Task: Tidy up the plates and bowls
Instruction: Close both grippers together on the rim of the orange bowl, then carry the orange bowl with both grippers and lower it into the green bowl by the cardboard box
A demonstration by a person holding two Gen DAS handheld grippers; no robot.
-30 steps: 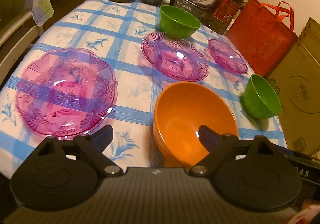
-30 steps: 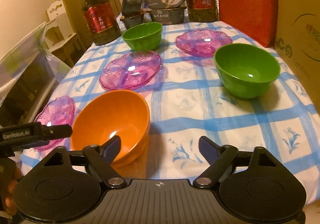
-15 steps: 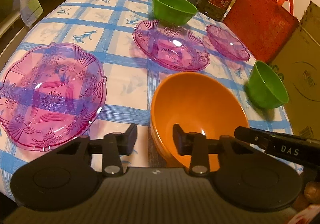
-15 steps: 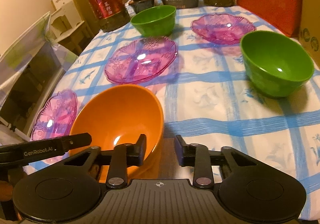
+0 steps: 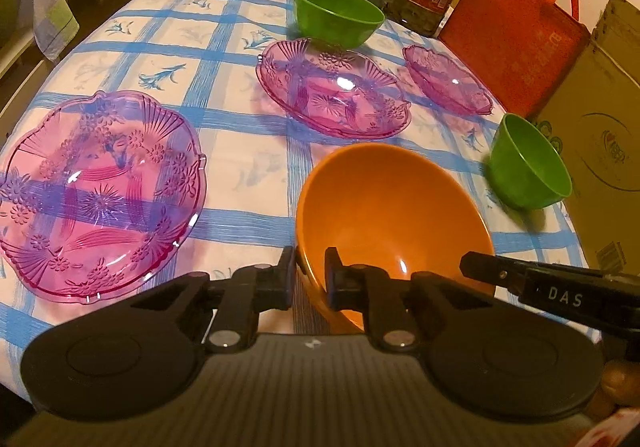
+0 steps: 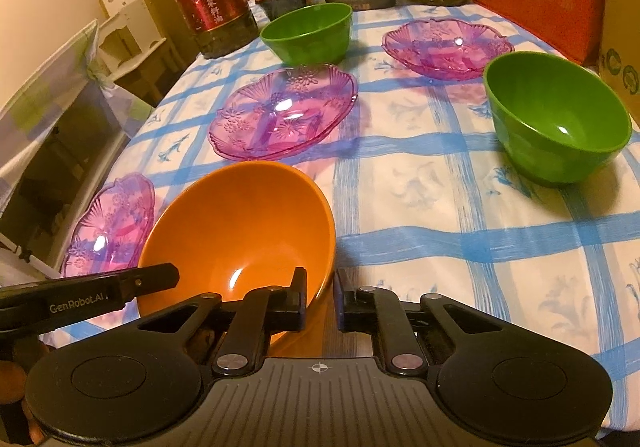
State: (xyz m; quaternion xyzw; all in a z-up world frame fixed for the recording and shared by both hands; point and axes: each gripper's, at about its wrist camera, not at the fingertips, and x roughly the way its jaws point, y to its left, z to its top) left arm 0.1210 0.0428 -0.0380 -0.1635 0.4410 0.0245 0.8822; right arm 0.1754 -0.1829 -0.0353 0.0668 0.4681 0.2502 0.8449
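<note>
Left wrist view: the left gripper [image 5: 309, 274] is clamped on the near left rim of the orange bowl [image 5: 394, 223], one finger inside and one outside. The right gripper [image 6: 320, 301] pinches the opposite near rim likewise, so the bowl sits between the two at the table [image 6: 420, 187] edge (neither hand nearer). Any lift must be shared. Readable writing: "DAS" and "GenRobot.AI" on the grippers; the bottles and food boxes carry Chinese labels.

Left gripper [image 5: 310, 271] angled down, jaws clamped on a rim. Right gripper [image 6: 320, 297] same pose, clamped on the opposite rim.
</note>
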